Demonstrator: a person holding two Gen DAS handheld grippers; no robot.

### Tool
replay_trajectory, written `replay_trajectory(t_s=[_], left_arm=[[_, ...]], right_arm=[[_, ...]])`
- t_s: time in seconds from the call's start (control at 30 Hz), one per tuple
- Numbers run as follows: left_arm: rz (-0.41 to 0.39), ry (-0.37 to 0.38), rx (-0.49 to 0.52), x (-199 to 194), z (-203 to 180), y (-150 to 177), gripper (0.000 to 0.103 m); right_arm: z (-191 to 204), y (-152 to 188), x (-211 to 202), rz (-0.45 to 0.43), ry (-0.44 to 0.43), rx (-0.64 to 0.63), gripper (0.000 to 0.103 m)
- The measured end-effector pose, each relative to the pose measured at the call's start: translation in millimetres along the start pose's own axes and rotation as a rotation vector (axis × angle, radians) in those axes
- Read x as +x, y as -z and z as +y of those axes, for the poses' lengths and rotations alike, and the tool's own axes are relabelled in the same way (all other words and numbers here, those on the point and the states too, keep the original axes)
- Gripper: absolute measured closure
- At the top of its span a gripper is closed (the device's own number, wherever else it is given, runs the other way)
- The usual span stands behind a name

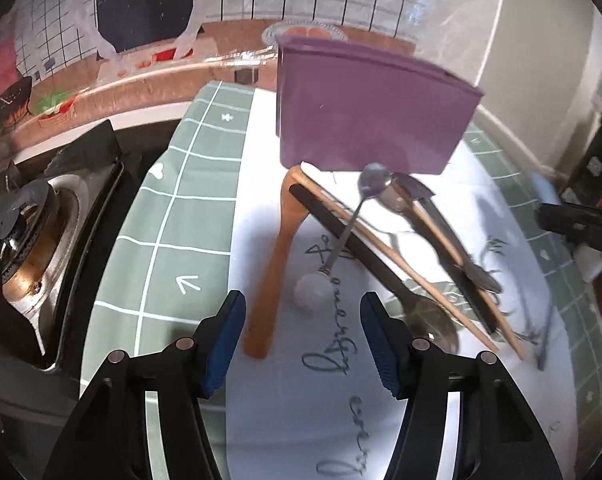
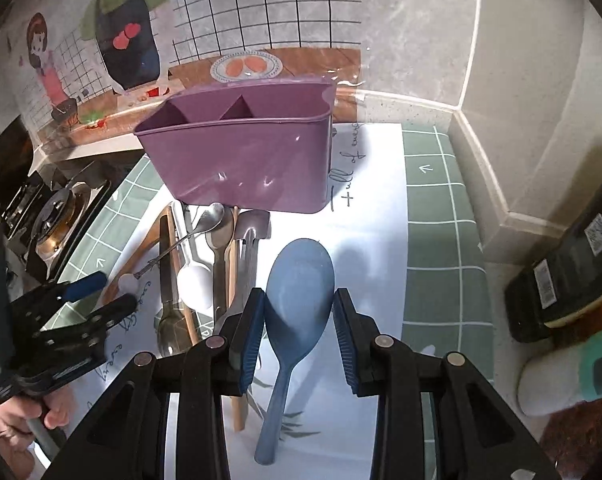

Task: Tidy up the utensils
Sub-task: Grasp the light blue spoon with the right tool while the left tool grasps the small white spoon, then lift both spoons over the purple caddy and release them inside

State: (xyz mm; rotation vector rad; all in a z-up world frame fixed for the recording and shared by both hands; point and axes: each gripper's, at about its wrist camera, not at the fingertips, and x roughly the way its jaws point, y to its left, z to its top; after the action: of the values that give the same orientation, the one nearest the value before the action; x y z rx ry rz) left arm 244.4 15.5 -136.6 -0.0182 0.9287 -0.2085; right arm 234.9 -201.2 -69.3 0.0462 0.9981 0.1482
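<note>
A purple utensil holder [image 2: 245,160] with open compartments stands at the back of the white mat; it also shows in the left wrist view [image 1: 365,112]. My right gripper [image 2: 299,320] is shut on the bowl of a blue rice paddle [image 2: 299,284], its handle pointing back toward me. My left gripper [image 1: 303,336] is open and empty, just short of a small steel spoon with a white ball end [image 1: 341,240] and a wooden spatula [image 1: 277,256]. Chopsticks [image 1: 401,256], a black-handled spoon [image 1: 381,264] and other utensils lie piled in front of the holder.
A gas stove [image 1: 33,236] sits at the left beside the green checked cloth [image 1: 173,220]. The wall and a dark box [image 2: 569,276] are at the right, with a white and teal bottle [image 2: 569,380] near it. The left gripper shows in the right wrist view [image 2: 81,304].
</note>
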Motion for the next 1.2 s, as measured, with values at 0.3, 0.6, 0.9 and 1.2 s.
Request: replay_trajectory(t_s=[0.3, 0.6, 0.9, 1.2], left_arm=[[0.001, -0.122, 0.06, 11, -16, -11, 0.074], [-0.126, -0.138, 0.055, -53, -18, -28, 0.081], [-0.178, -0.12, 0.021, -91, -18, -36, 0.081], [-0.275, -0.109, 0.061, -139, -31, -47, 0.081]], right_arm=[[-5, 8, -16, -0.02, 0.001, 0.011, 0.072], [-3, 7, -40, -0.071, 0.012, -0.036, 0.072], [-10, 6, -54, -0.103, 0.006, -0.045, 0.072], [-11, -5, -73, -0.153, -0.012, -0.063, 0.073]])
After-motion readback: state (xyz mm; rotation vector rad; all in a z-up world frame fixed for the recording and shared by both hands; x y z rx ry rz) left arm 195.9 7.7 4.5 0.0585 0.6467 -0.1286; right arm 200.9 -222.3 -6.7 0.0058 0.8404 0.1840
